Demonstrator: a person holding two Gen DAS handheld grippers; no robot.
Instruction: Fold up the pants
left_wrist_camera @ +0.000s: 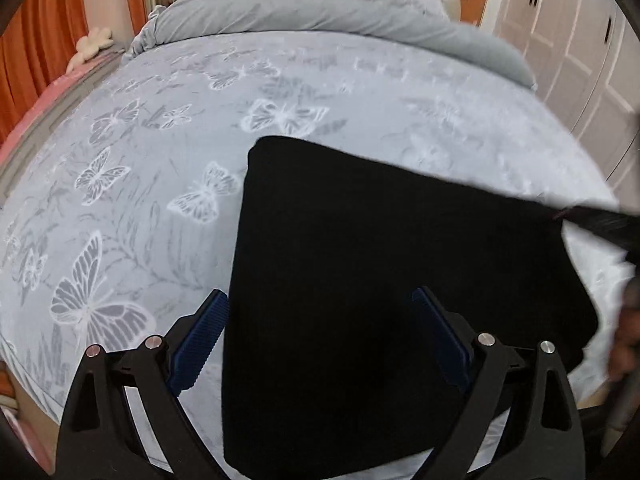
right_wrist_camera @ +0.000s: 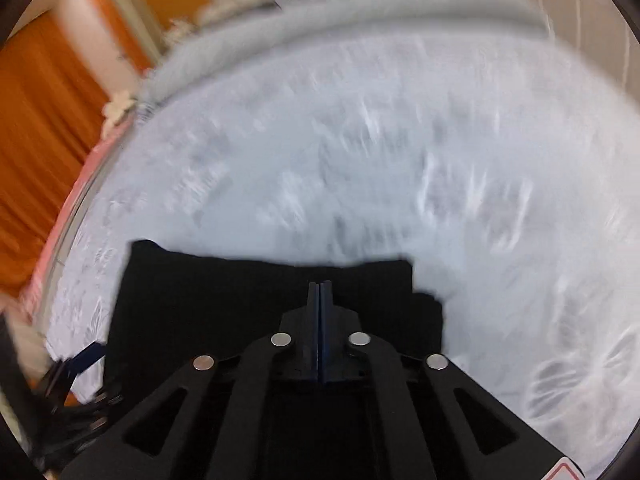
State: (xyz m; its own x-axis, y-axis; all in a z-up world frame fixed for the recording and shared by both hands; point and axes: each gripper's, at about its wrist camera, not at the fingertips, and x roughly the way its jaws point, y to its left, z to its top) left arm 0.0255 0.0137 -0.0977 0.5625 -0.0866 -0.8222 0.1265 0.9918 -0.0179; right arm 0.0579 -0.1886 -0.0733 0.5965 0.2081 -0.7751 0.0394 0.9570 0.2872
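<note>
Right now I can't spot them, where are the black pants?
The black pants lie folded on the butterfly bedspread, low and right in the left wrist view, near the bed's near edge.

orange curtains point(left_wrist_camera: 48, 32), butterfly-print bed point(left_wrist_camera: 160, 168)

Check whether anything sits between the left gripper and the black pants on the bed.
Nothing visible does. The open left gripper hangs right over the folded black fabric pants, which lie flat on the pale blue butterfly-print bedsheet, with no object between.
</note>
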